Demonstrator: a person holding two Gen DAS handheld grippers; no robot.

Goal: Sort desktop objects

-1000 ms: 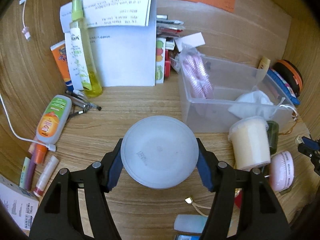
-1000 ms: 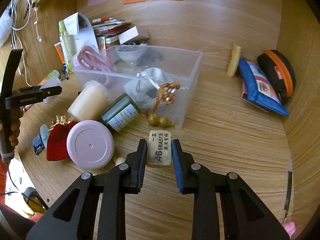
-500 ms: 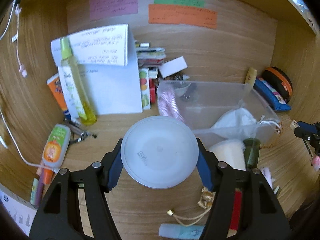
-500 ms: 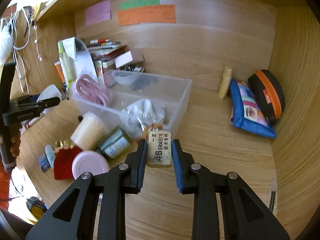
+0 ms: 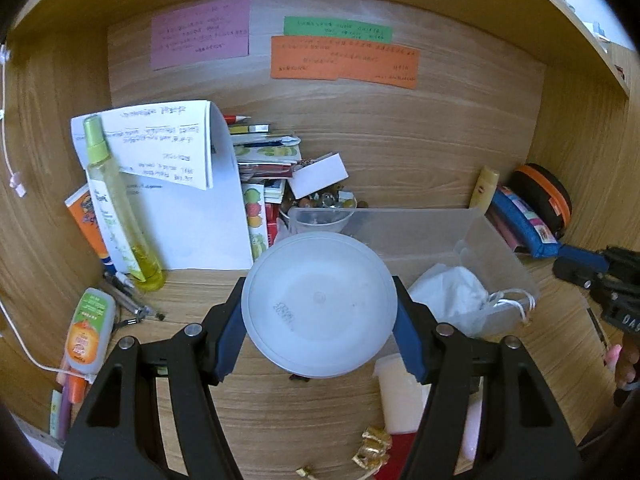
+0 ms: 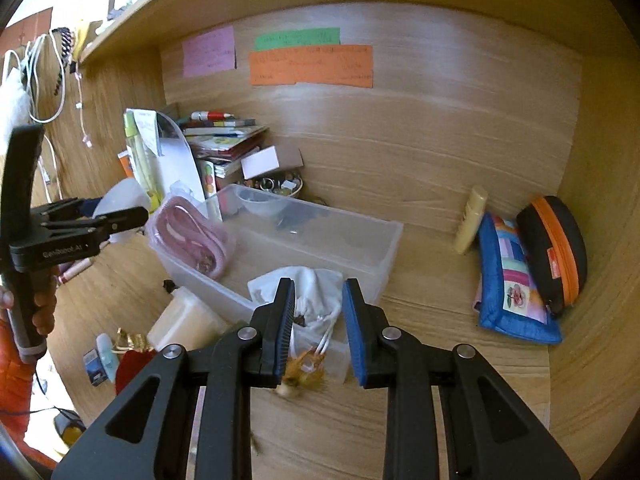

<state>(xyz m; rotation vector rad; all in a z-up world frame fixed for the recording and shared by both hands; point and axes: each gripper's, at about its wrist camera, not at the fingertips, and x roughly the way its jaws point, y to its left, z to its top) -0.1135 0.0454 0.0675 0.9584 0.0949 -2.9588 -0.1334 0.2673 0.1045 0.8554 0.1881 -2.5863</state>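
Note:
My left gripper (image 5: 320, 312) is shut on a round white plastic tub (image 5: 320, 304), held in the air left of the clear plastic bin (image 5: 472, 232). It shows from the side in the right wrist view (image 6: 120, 216). My right gripper (image 6: 318, 328) is open and empty above the near corner of the bin (image 6: 360, 240). The eraser it held is out of sight. The bin holds a pink coiled band (image 6: 192, 236), a white drawstring pouch (image 6: 308, 284) and a small clear bowl (image 6: 260, 200).
A cream jar (image 6: 180, 320), a red pouch (image 6: 132, 364) and a gold trinket (image 6: 304, 368) lie in front of the bin. A blue pencil case (image 6: 512, 280), a black-orange case (image 6: 556, 248) and a beige tube (image 6: 470, 220) sit right. Papers, a yellow spray bottle (image 5: 116, 208) and books stand left.
Both grippers have risen and pulled back from the desk. My right gripper has opened and the eraser is gone from between its fingers. The left still holds the tub.

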